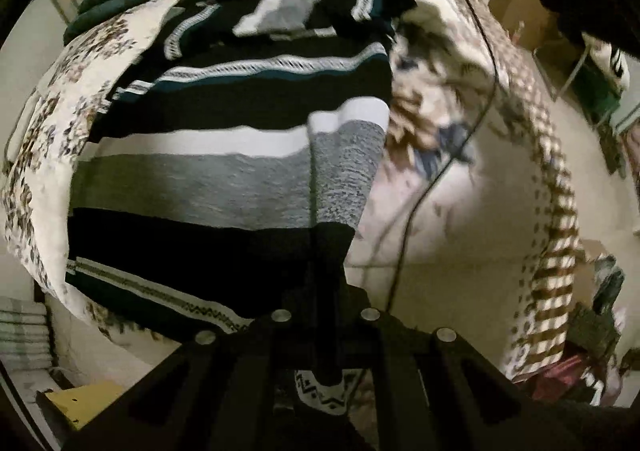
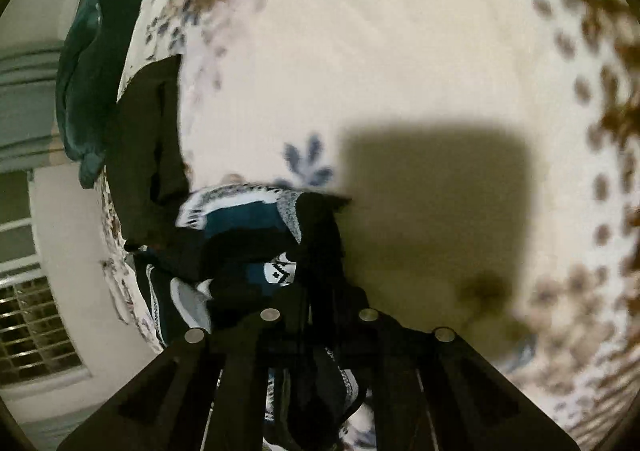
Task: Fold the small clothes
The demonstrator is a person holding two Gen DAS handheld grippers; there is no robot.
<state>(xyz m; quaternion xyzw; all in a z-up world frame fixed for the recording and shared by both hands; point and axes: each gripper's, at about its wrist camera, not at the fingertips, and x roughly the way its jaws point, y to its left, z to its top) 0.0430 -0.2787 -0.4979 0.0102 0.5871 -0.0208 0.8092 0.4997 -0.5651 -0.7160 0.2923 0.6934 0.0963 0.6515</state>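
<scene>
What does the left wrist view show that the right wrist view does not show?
Only the left wrist view shows the striped sweater spread wide, a black cable, the other tongs at the sweater's far end, and a yellow box. Only the right wrist view shows a large square shadow and a window grille. Both show the sweater pinched in shut tongs, the floral bedsheet and a dark green cloth.

Black, grey, white and teal striped sweater (image 1: 240,155) on cream, brown-flowered bedsheet (image 2: 400,51).
</scene>
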